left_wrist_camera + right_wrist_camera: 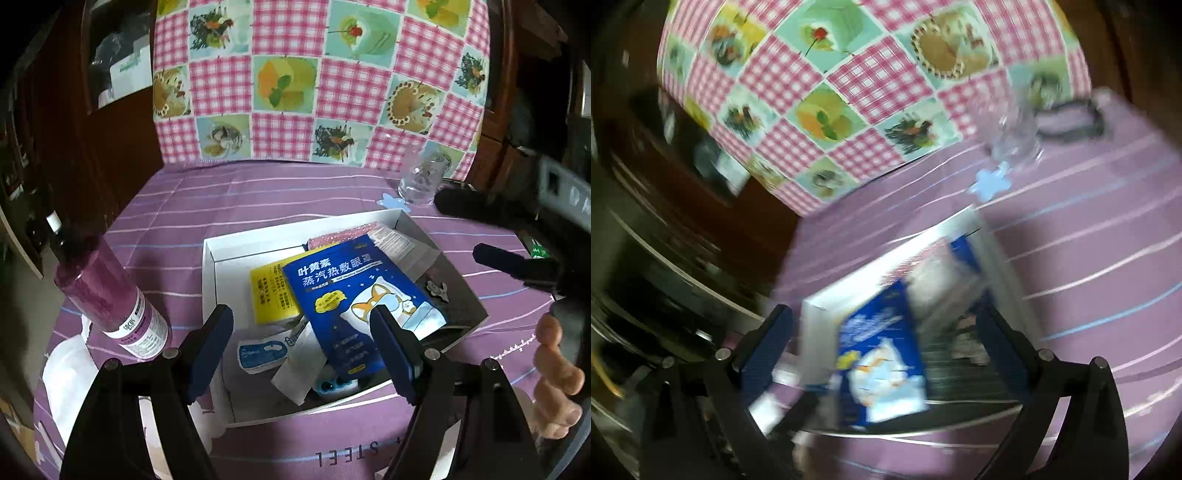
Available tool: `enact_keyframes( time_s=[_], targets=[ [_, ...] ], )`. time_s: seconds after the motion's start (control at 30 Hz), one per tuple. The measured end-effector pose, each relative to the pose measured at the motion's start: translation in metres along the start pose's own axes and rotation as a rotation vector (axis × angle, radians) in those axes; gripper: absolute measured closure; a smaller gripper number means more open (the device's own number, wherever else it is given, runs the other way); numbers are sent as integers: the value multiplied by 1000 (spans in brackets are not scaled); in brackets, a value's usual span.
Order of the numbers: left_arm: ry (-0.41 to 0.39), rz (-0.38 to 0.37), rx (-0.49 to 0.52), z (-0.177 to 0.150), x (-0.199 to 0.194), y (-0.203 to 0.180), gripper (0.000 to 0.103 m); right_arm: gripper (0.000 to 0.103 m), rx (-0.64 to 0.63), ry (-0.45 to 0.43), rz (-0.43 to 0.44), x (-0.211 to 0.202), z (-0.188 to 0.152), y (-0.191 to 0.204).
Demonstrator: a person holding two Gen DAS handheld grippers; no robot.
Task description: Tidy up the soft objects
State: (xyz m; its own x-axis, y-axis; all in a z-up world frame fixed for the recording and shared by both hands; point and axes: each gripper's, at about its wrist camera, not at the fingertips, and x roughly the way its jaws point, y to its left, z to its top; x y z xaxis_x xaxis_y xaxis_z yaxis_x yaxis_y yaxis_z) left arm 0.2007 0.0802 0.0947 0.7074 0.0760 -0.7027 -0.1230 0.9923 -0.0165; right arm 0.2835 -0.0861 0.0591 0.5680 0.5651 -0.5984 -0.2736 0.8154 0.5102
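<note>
We hold both hand-held grippers, left (301, 332) and right (884, 332), wide open and empty. Blue packet (354, 291) in box (208, 251): light, floppy, slick; we'd pinch its edge.

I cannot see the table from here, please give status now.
Left gripper open, empty, over white box. Right gripper open, empty, view blurred. Blue packet lies on top in box. Pink bottle beside box, clear.

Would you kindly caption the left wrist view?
Open left gripper hovers over white box holding blue eye-mask pouch.
</note>
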Motion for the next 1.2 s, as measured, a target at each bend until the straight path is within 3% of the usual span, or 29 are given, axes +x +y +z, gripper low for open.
enact_keyframes(
  time_s=[0.03, 0.13, 0.27, 0.37, 0.43, 0.5, 0.57, 0.63, 0.8, 0.93, 1.1, 1.2],
  targets=[
    [-7, -2, 3, 0, -2, -1, 26, 16, -18, 32, -15, 1, 0, 1],
    [-19, -5, 7, 2, -6, -3, 26, 20, -50, 116, -12, 3, -2, 3],
    [-30, -4, 0, 3, -9, -4, 26, 25, -127, 213, -70, 10, -11, 8],
    [-37, -6, -13, 5, -10, -3, 26, 46, -173, 265, -56, 16, -17, 13],
    [-35, 6, -16, 5, -9, -3, 25, 65, -184, 328, -16, 25, -22, 15],
    [-20, 31, 12, 4, -5, -6, 24, 73, -163, 364, 26, 34, -25, 14],
    [-18, 60, 31, 2, -2, -8, 24, 75, -142, 376, 26, 47, -29, 11],
    [-27, 67, 35, 0, 1, -10, 24, 78, -123, 360, 29, 60, -32, 5],
    [-36, 33, -32, -3, 11, -2, 23, 80, -38, 262, 129, 69, -35, -8],
    [-5, 36, -15, -9, 27, -5, 23, 83, -10, 234, 127, 63, -35, -9],
    [74, 68, 39, -18, 54, -12, 24, 82, -81, 112, 34, 28, -18, 3],
    [95, 101, 5, -23, 65, -9, 27, 82, -84, 57, -105, 24, -13, -2]
  ],
)
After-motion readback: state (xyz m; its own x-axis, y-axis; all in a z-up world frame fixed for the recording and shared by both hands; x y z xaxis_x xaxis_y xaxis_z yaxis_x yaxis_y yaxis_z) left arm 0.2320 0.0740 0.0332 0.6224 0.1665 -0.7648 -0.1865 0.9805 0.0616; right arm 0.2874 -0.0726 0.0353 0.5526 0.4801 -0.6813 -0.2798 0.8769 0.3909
